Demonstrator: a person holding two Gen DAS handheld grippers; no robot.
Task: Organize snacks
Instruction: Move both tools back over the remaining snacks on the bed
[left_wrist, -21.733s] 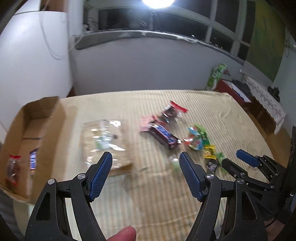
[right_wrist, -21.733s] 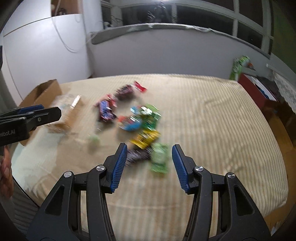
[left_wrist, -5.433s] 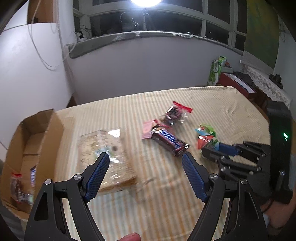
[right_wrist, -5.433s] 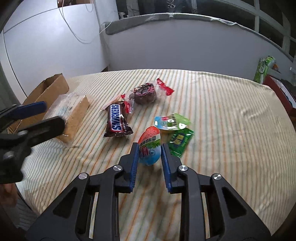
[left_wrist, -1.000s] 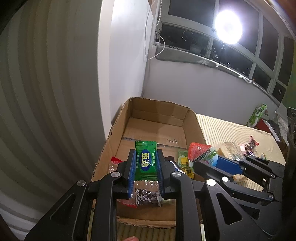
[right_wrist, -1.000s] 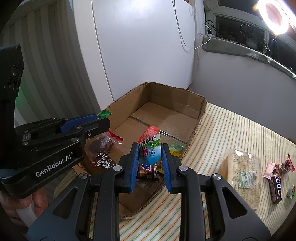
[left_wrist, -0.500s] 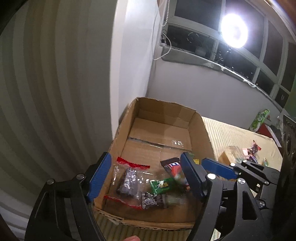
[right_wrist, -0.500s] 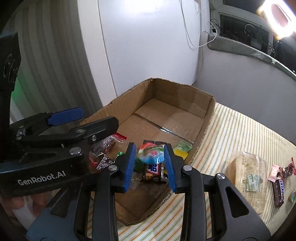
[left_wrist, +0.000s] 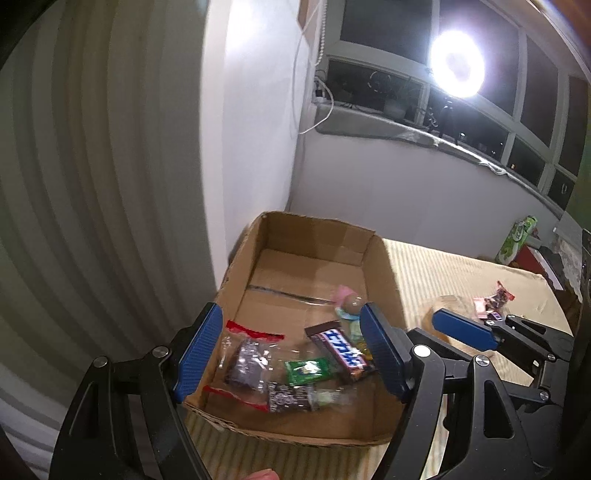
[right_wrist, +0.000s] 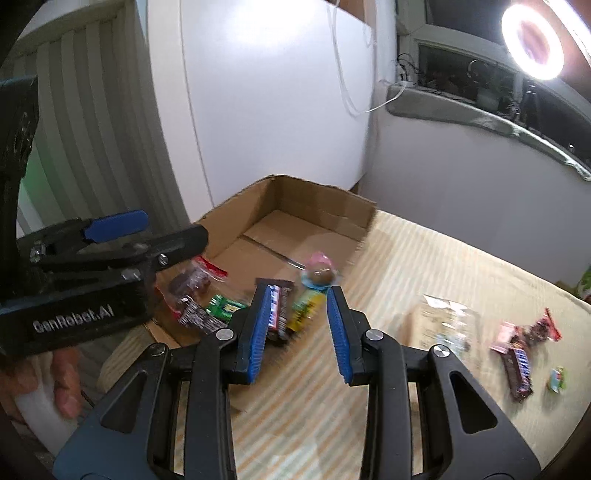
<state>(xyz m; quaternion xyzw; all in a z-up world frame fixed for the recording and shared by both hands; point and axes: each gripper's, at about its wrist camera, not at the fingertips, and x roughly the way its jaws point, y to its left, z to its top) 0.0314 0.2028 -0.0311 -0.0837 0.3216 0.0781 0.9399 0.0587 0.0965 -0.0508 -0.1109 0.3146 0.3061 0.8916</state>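
Both grippers' jaws stand apart, holding nothing: the left gripper (left_wrist: 291, 350) wide, having just opened, the right gripper (right_wrist: 297, 332) narrower, likewise. Below them, the cardboard box (left_wrist: 314, 236) on the striped cloth (right_wrist: 443, 266) holds the green packet (left_wrist: 308, 370) and egg-shaped snack (right_wrist: 319, 273).

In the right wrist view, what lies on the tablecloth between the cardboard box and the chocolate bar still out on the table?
A clear-wrapped pack of something pale lies between the cardboard box and the chocolate bar; the right wrist view shows it, blurred.
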